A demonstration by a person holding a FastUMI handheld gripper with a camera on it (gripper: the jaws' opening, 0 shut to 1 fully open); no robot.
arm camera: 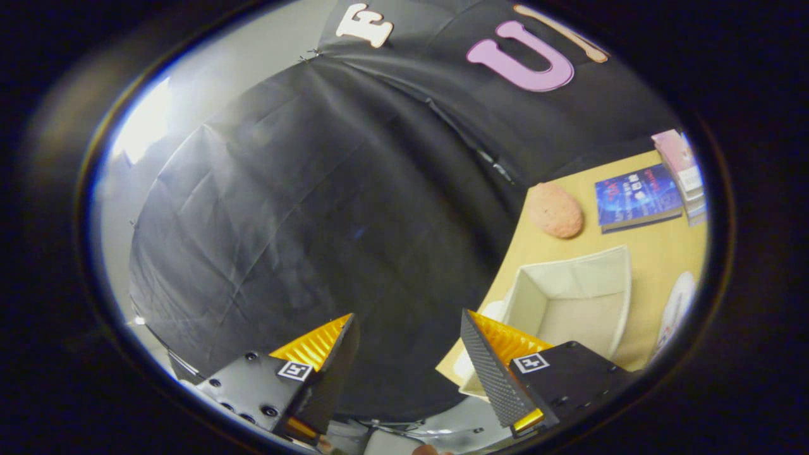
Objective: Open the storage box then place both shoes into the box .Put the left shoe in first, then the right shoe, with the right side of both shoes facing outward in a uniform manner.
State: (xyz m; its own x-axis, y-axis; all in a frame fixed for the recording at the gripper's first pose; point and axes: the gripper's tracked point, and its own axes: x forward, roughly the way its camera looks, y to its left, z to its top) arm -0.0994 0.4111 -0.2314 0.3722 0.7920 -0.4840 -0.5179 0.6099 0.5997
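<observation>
Spread wide and empty, gripper (409, 354) aimed at booth cloth, open white storage box (572, 303) at three o'clock on table (657, 253), probably between steps.

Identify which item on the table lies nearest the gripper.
The open white storage box, just beyond the open, empty gripper; pink sponge and blue book sit farther.
</observation>
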